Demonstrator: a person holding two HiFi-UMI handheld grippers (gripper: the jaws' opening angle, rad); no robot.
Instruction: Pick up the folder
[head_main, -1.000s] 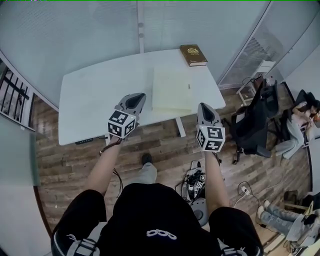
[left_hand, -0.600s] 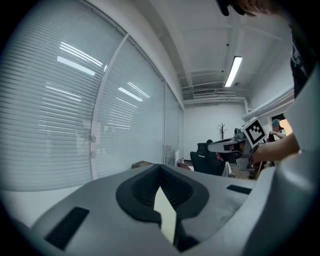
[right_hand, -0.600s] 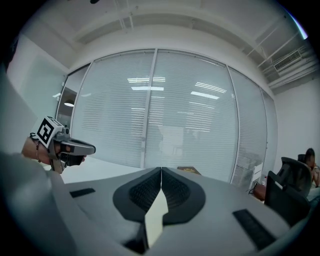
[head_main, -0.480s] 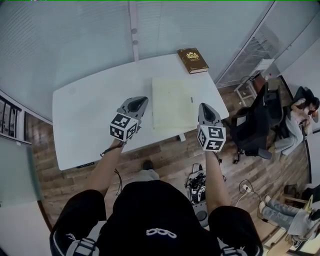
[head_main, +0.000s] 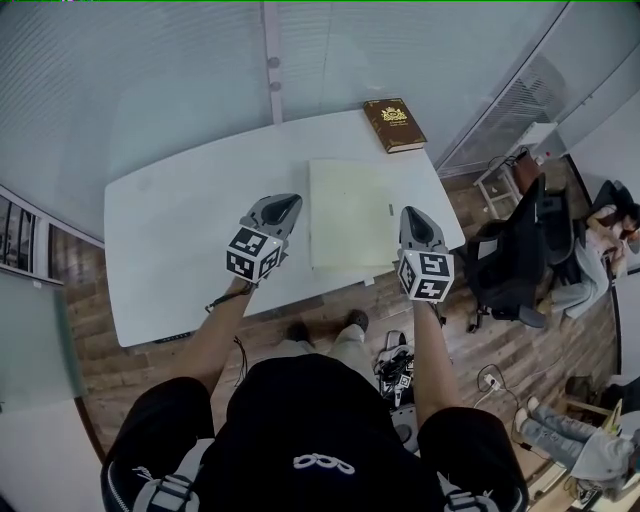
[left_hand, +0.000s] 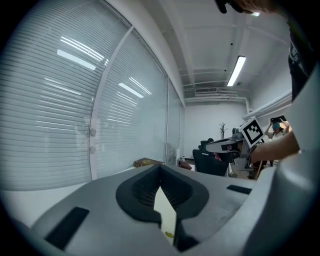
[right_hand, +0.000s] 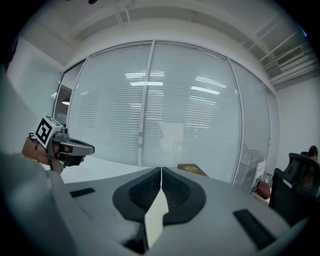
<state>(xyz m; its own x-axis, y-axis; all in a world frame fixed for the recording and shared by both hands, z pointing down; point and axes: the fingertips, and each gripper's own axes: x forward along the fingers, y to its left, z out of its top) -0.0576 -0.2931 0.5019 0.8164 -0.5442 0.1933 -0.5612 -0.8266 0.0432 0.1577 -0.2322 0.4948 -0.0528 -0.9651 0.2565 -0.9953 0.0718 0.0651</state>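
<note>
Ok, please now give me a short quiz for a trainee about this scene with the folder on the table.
1. What lies on the table between the left gripper and the right gripper?
2. Where does the brown book lie? A: on top of the folder. B: near the table's far right corner. C: in a gripper.
3. True or false: one gripper already holds the folder.

Key
1. The folder, lying flat.
2. B.
3. False: both grippers are shut and empty.
</note>
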